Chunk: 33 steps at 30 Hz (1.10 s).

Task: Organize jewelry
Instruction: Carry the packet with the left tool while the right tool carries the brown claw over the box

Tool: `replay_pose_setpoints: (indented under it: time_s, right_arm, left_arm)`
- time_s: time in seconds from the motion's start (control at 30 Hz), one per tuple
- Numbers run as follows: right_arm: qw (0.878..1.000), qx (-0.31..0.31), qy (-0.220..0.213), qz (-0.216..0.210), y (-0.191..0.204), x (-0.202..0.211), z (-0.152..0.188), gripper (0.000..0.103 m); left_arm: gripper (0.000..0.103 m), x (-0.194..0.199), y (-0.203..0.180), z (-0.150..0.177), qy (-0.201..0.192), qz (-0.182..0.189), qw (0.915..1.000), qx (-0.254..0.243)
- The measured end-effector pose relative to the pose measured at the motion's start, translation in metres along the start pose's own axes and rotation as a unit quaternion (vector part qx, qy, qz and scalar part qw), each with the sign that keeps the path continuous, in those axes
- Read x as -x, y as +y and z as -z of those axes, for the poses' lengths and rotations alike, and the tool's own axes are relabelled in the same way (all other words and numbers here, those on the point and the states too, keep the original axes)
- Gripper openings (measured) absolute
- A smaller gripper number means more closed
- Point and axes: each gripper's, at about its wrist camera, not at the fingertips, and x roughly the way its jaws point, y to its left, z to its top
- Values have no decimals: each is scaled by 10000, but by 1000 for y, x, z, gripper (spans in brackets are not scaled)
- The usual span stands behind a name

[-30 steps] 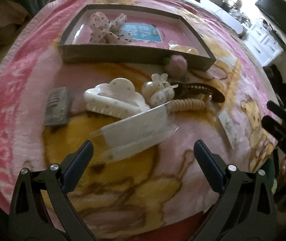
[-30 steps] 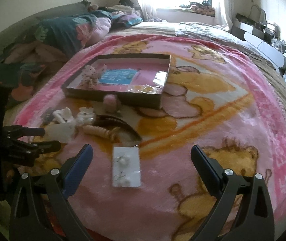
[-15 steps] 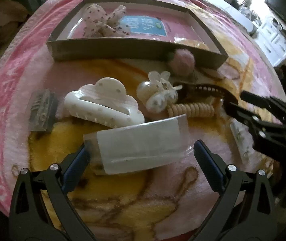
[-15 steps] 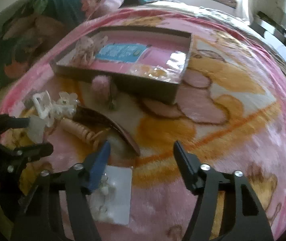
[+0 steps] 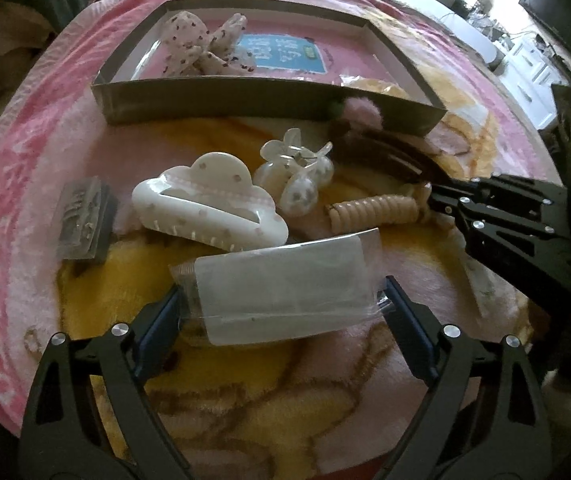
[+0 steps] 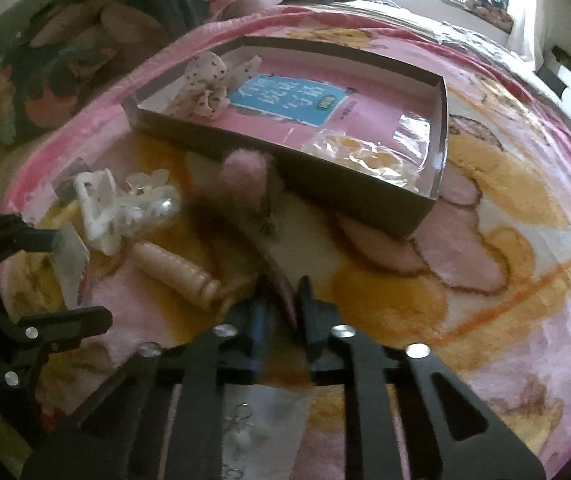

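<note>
A clear packet holding a white card [image 5: 281,288] lies on the pink blanket between the fingers of my left gripper [image 5: 281,308]. Its jaws are closing, and the blue pads [image 5: 161,320] stand at the packet's plastic ends without squeezing the card. My right gripper [image 6: 283,312] is shut on the near end of a long dark brown hair clip [image 6: 245,232]. From the left wrist, the right gripper [image 5: 431,198] reaches in from the right onto the dark clip [image 5: 385,156]. The grey box [image 5: 269,100] behind holds a spotted bow [image 5: 201,44].
A white cloud-shaped claw clip [image 5: 209,204], a small pearly clip [image 5: 297,176], a beige spiral tie [image 5: 373,212], a pink pompom [image 5: 361,112] and a grey comb [image 5: 83,220] crowd the blanket before the box. An earring card [image 6: 253,432] lies under my right gripper.
My left gripper slid forward until the packet lay between its fingers, then began narrowing. My right gripper came down and left past the earring card and closed on the dark clip's end.
</note>
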Motion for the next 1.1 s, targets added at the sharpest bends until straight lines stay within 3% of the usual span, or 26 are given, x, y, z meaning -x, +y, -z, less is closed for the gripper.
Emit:
replay_pose_setpoints:
  time_s: [0.43, 0.8, 1.1]
  right_arm:
    - [9962, -615, -607, -74, -12, 51, 30, 7]
    - [9894, -1087, -916, 310, -34, 95, 57, 6]
    - [9857, -1166, -1058, 591, -40, 114, 55, 6]
  left_arm:
    - [85, 24, -5, 2, -214, 218, 9994, -145]
    - [85, 42, -10, -7, -467, 320, 9981, -248]
    - [85, 52, -5, -18, -626, 392, 9969, -261]
